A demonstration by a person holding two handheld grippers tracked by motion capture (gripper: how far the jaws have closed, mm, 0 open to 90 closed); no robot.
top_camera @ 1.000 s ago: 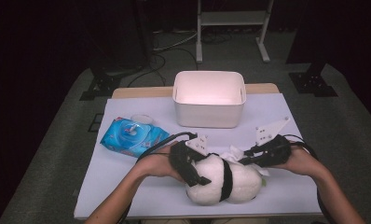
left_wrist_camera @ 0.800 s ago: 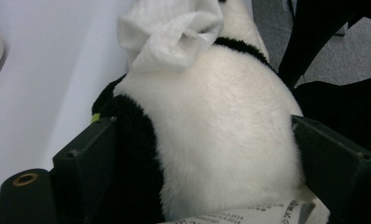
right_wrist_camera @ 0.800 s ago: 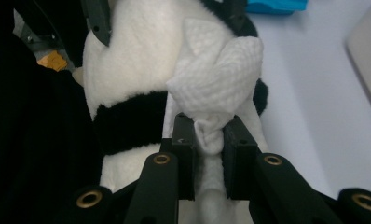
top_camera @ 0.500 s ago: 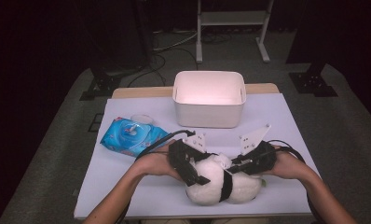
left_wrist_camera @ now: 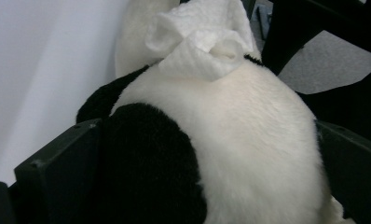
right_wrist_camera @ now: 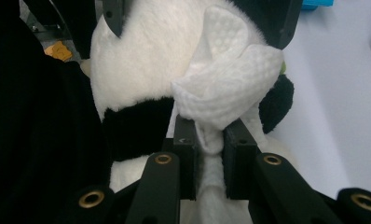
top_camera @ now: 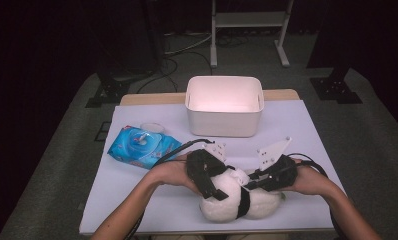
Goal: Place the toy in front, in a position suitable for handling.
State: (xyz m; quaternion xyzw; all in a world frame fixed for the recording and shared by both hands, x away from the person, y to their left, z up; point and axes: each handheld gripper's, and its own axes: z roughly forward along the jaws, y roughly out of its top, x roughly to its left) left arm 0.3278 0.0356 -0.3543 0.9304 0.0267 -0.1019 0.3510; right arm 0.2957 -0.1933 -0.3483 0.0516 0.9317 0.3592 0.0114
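White-covered table in a dark room w/ cables on the floor – panda toy being wiped at the near edge.

Landmark = the plush panda, lying at the table's near edge, about centre. Left gripper is clamping the panda from its left side: in the left gripper view both jaws are pressing into the black-and-white fur, so closed on the toy. Right gripper is coming in from the panda's right; in the right gripper view its jaws are pinching a crumpled white wipe, which is resting against the panda's fur. Beyond the panda and to its left, a blue wipes pack is lying flat, well apart. Farther back, straight beyond the panda, a white bin is standing upright.
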